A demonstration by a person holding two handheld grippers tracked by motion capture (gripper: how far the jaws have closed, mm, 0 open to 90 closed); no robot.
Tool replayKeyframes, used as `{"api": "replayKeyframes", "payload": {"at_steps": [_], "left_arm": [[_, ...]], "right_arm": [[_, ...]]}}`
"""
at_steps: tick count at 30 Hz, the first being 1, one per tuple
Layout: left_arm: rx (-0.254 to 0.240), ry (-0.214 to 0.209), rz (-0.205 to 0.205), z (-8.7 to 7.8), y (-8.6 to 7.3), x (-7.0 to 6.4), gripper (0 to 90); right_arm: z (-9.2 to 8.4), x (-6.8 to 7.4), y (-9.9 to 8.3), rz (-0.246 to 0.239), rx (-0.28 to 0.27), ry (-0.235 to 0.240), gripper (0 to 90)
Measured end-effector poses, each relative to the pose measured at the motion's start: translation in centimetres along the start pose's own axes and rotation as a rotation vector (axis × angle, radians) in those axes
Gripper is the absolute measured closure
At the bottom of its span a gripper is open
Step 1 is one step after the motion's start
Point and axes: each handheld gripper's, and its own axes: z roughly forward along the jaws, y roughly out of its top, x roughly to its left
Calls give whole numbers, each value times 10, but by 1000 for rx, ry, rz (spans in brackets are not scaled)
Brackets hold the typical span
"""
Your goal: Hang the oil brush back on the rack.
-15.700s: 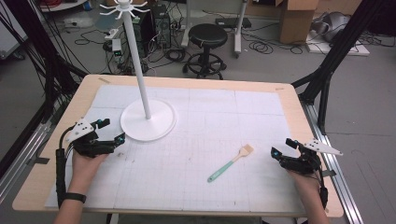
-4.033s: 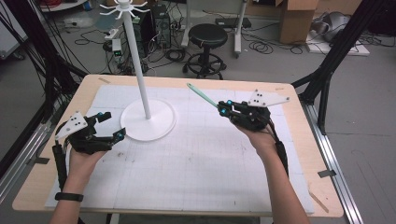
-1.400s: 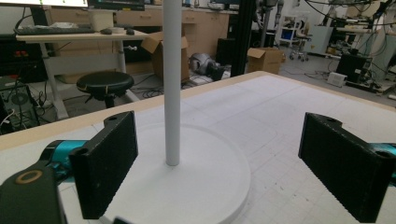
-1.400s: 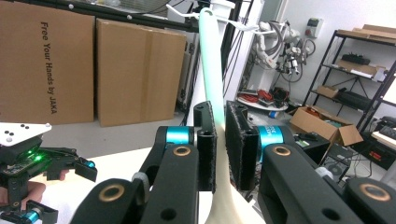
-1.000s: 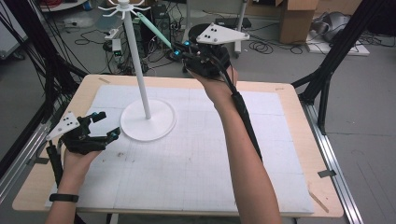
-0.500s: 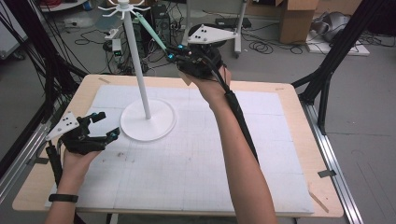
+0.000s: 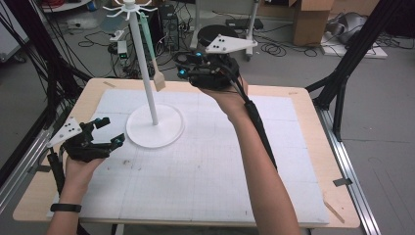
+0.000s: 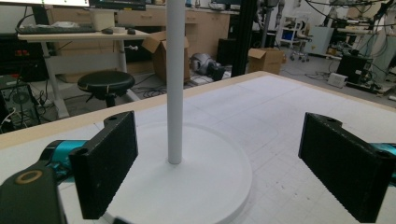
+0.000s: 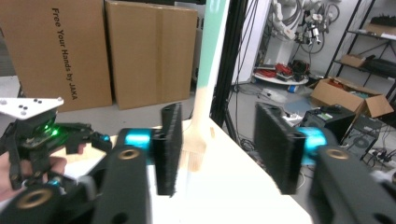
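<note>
A white rack stands at the table's back left, a tall pole [image 7: 147, 73] on a round base [image 7: 154, 128] with hooks at the top. From one hook hangs a spatula [image 7: 149, 49] with a mint-green handle and a pale wooden blade [image 7: 160, 81]. My right gripper [image 7: 183, 66] hovers just right of the blade, open and apart from it. In the right gripper view the spatula [image 9: 205, 84] hangs beyond the spread jaws of the right gripper [image 9: 217, 144]. My left gripper [image 7: 110, 132] rests open at the base's left edge, facing the pole [image 8: 175, 79].
A white gridded mat [image 7: 205, 166] covers the wooden table [image 7: 303, 122]. Behind the table are a black stool [image 7: 215, 34], cables and cardboard boxes [image 7: 313, 19]. Black frame legs [image 7: 352, 58] stand at the right.
The right gripper brought the spatula up to the rack's top, opened and drew back to the right. The spatula now hangs free from a hook. The left gripper stayed put.
</note>
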Motion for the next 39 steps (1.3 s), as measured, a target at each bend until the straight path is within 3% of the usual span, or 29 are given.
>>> {"api": "replayKeyframes", "payload": {"at_steps": [7,10,14,22,23,24,27,28,30,39], "left_arm": [[11,3,5,1,-1,0,124],[19,4,4,2,-2,0,124],[26,9,6,2,-3,1,124],[43,6,9,8,-5,0,124],[43,6,9,8,-5,0,124],[47,7,10,9,-6,1,124],[47,11,2,11,-7,2,124],[47,11,2,11,-7,2,124],[46,14,-3,13,-8,3,125],[40,27,-6,16,-9,5,124]], "right_arm": [[-22,-5,-23,28,5,40,366],[-38,-8,-46,45,31,60,291],[-55,-10,-71,53,50,50,248],[-102,-17,-127,108,60,-1,185],[-102,-17,-127,108,60,-1,185],[-113,-17,-142,119,65,-19,177],[-130,-17,-165,147,76,-39,164],[-130,-17,-165,147,76,-39,164],[-146,-17,-186,171,74,-78,159],[-178,-15,-237,223,100,-139,157]]}}
